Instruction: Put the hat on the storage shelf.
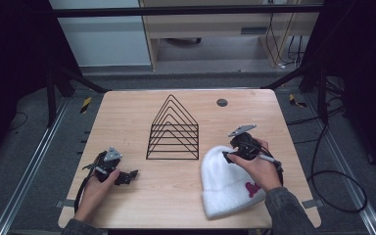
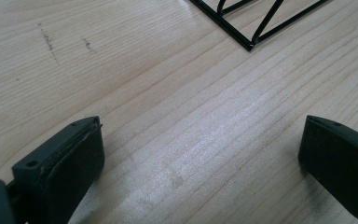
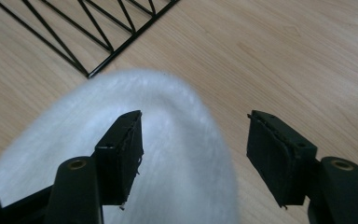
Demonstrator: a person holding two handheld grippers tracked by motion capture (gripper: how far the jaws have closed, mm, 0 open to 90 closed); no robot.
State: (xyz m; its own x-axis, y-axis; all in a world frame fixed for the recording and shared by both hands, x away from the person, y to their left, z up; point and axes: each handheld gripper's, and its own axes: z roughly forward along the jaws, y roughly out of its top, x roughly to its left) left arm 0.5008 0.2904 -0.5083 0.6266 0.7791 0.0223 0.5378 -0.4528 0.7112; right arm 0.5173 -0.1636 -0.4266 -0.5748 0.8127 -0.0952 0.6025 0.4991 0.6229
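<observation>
The right gripper (image 3: 193, 154) is held with fingers spread over the white hat's (image 1: 225, 181) far edge. The left gripper (image 2: 200, 163) is held with fingers apart above bare bench (image 1: 127, 112), near the wire rack (image 1: 173, 129).

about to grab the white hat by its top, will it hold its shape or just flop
The white hat looks like soft fuzzy knit lying flat on the table, so it will probably sag and drape from the pinch. It seems light for its size. The fluffy pile may let smooth pads slip, so the right gripper, open over its crown, likely needs a deep bite.
</observation>
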